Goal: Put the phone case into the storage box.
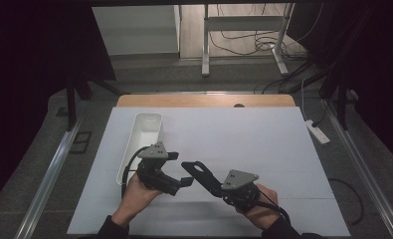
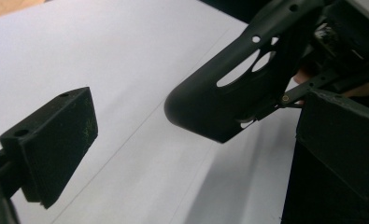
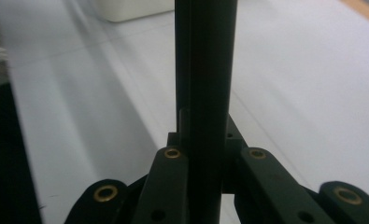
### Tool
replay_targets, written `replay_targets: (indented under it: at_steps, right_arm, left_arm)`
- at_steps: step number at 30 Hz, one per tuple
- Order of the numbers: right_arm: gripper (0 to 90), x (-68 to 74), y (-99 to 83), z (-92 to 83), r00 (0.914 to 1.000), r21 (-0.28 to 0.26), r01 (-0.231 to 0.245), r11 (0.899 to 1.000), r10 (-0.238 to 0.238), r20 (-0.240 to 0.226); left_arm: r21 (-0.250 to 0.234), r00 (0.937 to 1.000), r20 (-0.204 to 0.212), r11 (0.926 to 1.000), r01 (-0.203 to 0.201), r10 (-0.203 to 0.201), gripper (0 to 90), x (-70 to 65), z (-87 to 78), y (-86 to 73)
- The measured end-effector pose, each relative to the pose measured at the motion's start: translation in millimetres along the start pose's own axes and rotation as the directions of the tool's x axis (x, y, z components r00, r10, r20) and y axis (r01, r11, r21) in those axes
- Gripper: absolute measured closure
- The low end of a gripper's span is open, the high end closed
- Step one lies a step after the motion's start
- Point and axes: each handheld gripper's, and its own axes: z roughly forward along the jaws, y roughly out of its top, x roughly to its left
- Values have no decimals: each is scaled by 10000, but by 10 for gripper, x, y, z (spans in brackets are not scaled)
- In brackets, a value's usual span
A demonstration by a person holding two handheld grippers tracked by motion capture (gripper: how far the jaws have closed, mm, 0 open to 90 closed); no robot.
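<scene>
A flat black piece with rounded end and cut-out holes [image 1: 200,174] hangs above the white sheet, and my right gripper [image 1: 219,189] is shut on its near end. The right gripper view looks along this piece [image 3: 210,70] edge-on, clamped between the closed jaws of the right gripper [image 3: 205,140]. My left gripper [image 1: 180,169] is open and points right, with the piece's rounded tip just at its mouth. In the left gripper view the rounded tip [image 2: 219,102] hovers between the wide-apart pads [image 2: 56,144], touching neither.
A long white tray [image 1: 145,137] lies on the sheet behind my left hand, its corner [image 3: 135,9] also in the right gripper view. A white sheet [image 1: 244,134] covers the table; a wooden edge [image 1: 204,100] shows at the far side.
</scene>
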Motion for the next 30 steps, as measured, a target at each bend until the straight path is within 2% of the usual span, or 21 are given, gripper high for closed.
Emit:
replay_targets:
  at_steps: [1,3,10,17,20,25,29,30]
  right_arm:
    - [855,-24,-8,-10,9989,-143,-302,9994,297,-358]
    - [855,-59,-21,-29,9948,-218,-605,9979,585,-835]
    - [855,-151,-71,-81,9828,-323,-1031,9941,968,-1573]
    - [855,-223,-115,-129,9618,-425,-1487,9880,1345,-2383]
    - [856,-223,-121,-139,9554,-482,-1481,9878,1303,-2651]
    - [856,-204,-117,-144,9510,-537,-1475,9876,1267,-2822]
    - [856,-192,-114,-142,9489,-575,-1470,9875,1244,-2901]
    - [856,-186,-111,-144,9490,-594,-1462,9875,1231,-2901]
  left_arm:
    - [-62,10000,66,10000,-6,6,0,3,-7,-7]
    - [-135,9999,106,9999,-99,100,0,13,-16,-22]
    - [-102,9994,145,9994,-316,317,0,11,-16,-59]
    - [-233,9988,344,9992,-339,347,0,14,-14,-72]
    - [-285,9986,457,9992,-262,275,1,16,-12,-74]
    - [-268,9982,567,9995,-190,205,11,6,-6,-74]
    - [-260,9984,505,9994,-222,235,45,-9,-1,-69]
    - [-245,9985,490,9995,-216,228,88,-14,-1,-69]
